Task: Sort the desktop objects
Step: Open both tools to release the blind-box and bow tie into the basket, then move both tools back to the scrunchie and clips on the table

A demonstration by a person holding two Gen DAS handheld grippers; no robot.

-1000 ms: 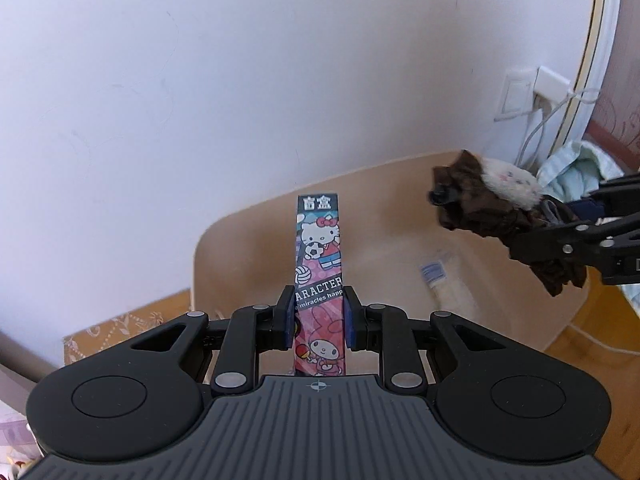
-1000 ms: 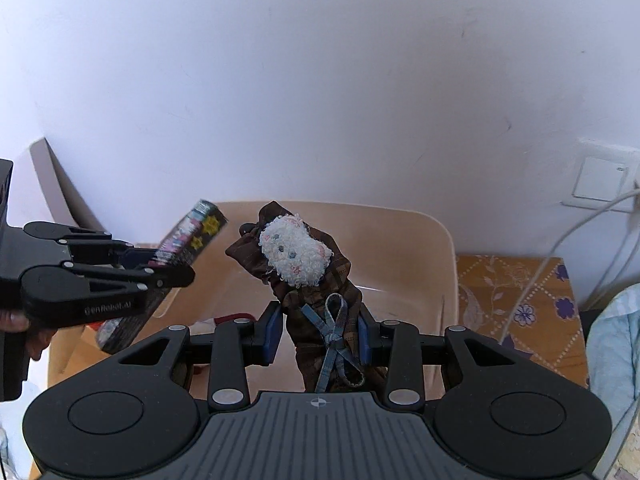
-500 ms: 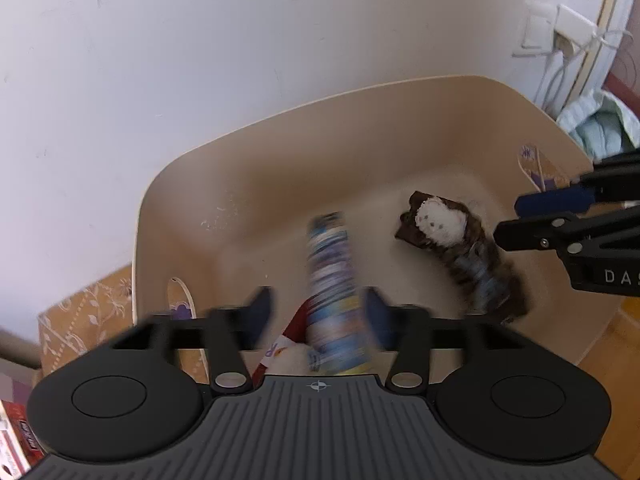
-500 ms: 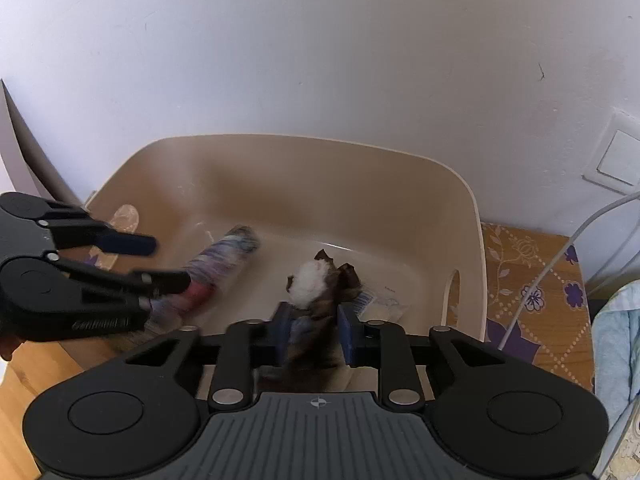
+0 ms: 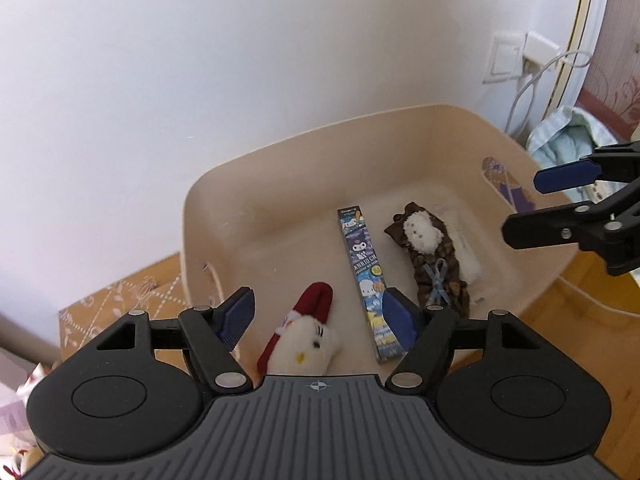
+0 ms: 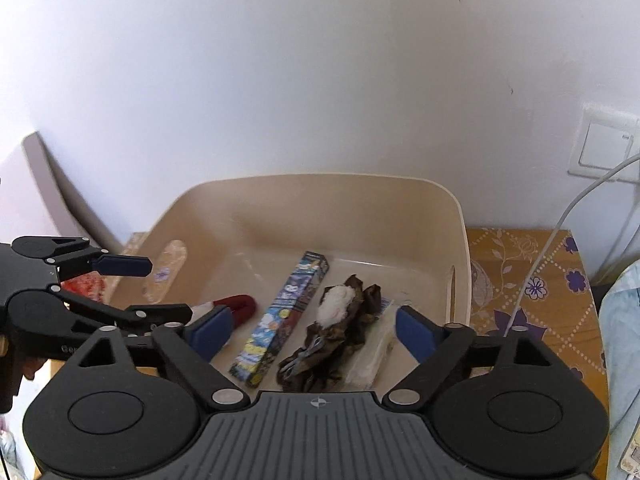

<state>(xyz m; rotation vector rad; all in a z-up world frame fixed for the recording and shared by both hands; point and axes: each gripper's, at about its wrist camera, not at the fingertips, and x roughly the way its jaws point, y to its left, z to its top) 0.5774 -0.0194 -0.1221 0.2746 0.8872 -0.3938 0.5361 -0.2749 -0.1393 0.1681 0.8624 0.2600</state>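
A beige plastic bin (image 5: 280,152) holds a long cartoon-printed box (image 5: 362,264), a brown plush with a white fluffy face (image 5: 428,248) and a red-and-white plush (image 5: 308,332). My left gripper (image 5: 316,312) hovers over the bin's near side, jaws opening, pads touching nothing. My right gripper (image 5: 532,204) hangs over the bin's right rim. In the right wrist view the right gripper (image 6: 314,334) is opening wide above the box (image 6: 284,316) and the brown plush (image 6: 340,328), both lying loose on the bin floor. The left gripper (image 6: 156,288) shows at the left.
A clear packet (image 6: 376,348) lies beside the brown plush. The bin (image 6: 320,178) stands against a white wall on an orange patterned cloth (image 6: 520,272). A wall socket (image 6: 604,152) with a white cable (image 6: 560,232) is at the right, with light-blue fabric (image 5: 568,136) below.
Both grippers have gone from shut to open. The cartoon box left the left jaws and the brown plush left the right jaws; both now lie in the bin.
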